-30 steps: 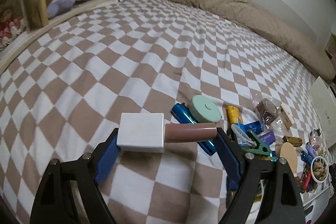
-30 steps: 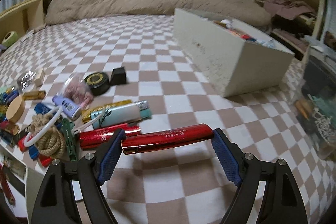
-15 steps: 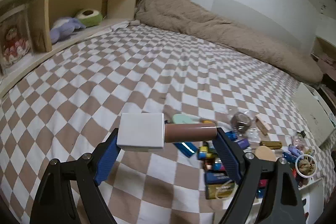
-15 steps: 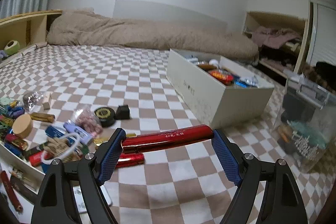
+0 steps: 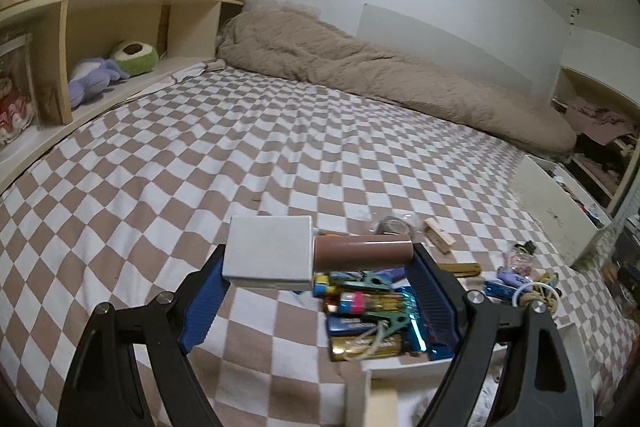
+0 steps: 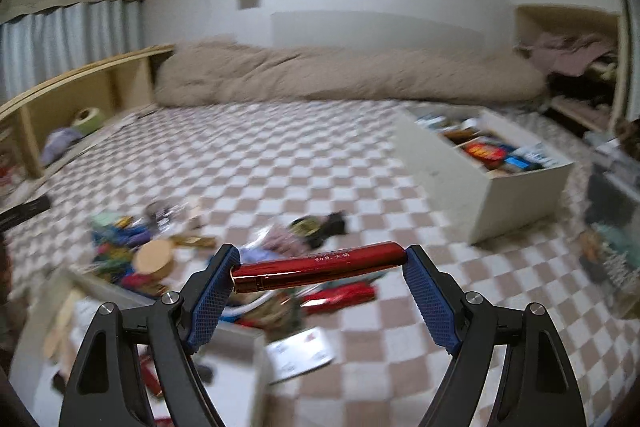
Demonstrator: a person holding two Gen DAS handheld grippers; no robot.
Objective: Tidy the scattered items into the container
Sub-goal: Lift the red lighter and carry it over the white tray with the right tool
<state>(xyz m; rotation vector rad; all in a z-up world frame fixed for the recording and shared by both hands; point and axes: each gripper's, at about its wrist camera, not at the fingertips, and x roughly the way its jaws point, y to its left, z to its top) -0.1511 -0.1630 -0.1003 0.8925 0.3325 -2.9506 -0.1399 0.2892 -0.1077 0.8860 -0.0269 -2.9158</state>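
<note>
Each gripper is holding its item lengthwise between its fingers, the left gripper (image 5: 318, 269) carrying a white-capped brown tube (image 5: 320, 253), the right gripper (image 6: 320, 273) a red tube (image 6: 320, 265), both lifted clear of the bed (image 5: 240, 167) for the white box (image 6: 480, 183) standing well apart.

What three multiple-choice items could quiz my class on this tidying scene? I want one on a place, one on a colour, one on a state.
1. Where does the white container stand?
A. on the checkered bed cover
B. on the wooden shelf
C. on the beige duvet

2. What colour is the tube in the right tool?
A. green
B. red
C. white

3. What is the state of the left tool?
A. open and empty
B. shut on a blue lighter
C. shut on a white-capped brown bottle

Answers:
1 A, checks surround its base.
2 B, a glossy red tube spans the pads.
3 C, the white-capped brown bottle is clamped end to end between the blue pads.
</note>
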